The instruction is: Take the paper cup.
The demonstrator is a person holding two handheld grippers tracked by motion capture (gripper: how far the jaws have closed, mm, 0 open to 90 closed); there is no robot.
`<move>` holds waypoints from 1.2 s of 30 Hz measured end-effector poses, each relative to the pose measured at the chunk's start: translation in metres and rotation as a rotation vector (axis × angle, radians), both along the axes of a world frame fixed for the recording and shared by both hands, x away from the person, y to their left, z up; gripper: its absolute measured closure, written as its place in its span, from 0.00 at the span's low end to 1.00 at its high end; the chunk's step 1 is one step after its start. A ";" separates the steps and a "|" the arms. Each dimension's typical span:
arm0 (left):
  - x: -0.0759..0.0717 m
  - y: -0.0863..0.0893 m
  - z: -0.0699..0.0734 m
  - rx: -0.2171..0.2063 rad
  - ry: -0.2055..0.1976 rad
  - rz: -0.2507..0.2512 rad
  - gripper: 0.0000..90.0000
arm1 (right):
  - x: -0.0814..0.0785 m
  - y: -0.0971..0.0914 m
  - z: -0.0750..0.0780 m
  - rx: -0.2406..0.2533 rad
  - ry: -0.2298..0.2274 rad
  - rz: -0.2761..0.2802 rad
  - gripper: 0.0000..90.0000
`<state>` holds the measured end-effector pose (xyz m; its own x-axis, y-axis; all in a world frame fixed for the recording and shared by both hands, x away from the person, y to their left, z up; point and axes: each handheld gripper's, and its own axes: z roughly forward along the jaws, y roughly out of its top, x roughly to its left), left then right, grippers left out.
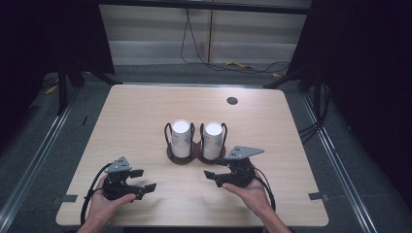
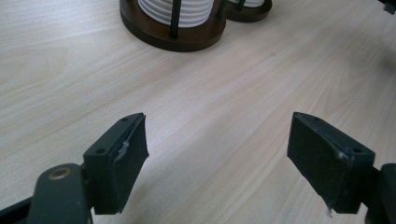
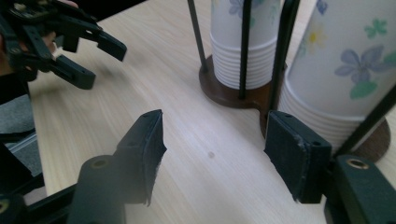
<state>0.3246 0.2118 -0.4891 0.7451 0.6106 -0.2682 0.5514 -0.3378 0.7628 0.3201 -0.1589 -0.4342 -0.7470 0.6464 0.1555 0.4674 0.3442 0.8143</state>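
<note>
Two stacks of white flower-printed paper cups stand mid-table, each in a dark wooden holder with black wire uprights: the left stack (image 1: 180, 138) (image 3: 240, 42) and the right stack (image 1: 213, 141) (image 3: 345, 65). My left gripper (image 1: 145, 179) (image 2: 217, 149) rests near the front left of the table, open, with bare wood between its pads. The left holder's base (image 2: 168, 35) lies ahead of it. My right gripper (image 1: 214, 170) (image 3: 215, 149) hovers just in front of the right stack, open with nothing between the jaws. One of its pads (image 3: 294, 158) is close to the right holder's base. The left gripper (image 3: 102, 65) also shows in the right gripper view.
The light wooden table (image 1: 145, 111) has a small black round grommet (image 1: 232, 101) near its far edge. Grey tape marks sit at the front corners (image 1: 318, 196). Cables (image 1: 243, 65) lie on the floor beyond the table. Dark curtains flank both sides.
</note>
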 end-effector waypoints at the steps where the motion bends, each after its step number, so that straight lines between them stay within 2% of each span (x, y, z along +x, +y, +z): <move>1: 0.000 0.000 0.000 -0.001 0.000 -0.001 0.22 | 0.001 0.001 0.001 0.001 -0.005 0.006 0.44; 4: 0.000 -0.001 0.000 -0.002 0.001 -0.001 0.21 | 0.003 0.001 0.004 0.022 -0.004 0.016 0.46; 11: -0.001 -0.002 0.000 0.003 -0.006 -0.007 0.21 | 0.009 0.009 0.013 0.029 -0.030 0.045 0.48; 21: -0.001 -0.003 0.000 -0.001 -0.005 -0.013 0.21 | 0.028 0.027 0.032 0.054 -0.067 0.087 0.49; 27: -0.003 -0.004 0.000 0.011 -0.007 -0.023 0.21 | 0.040 0.037 0.043 0.046 -0.083 0.110 0.49; 31: -0.003 -0.005 0.000 0.013 -0.009 -0.032 0.21 | 0.049 0.043 0.046 0.028 -0.074 0.120 0.49; 33: -0.003 -0.005 0.000 0.011 -0.009 -0.034 0.21 | 0.054 0.045 0.048 0.034 -0.072 0.126 0.49; 36: -0.004 -0.005 0.000 0.013 -0.010 -0.034 0.21 | 0.059 0.048 0.050 0.030 -0.090 0.123 0.50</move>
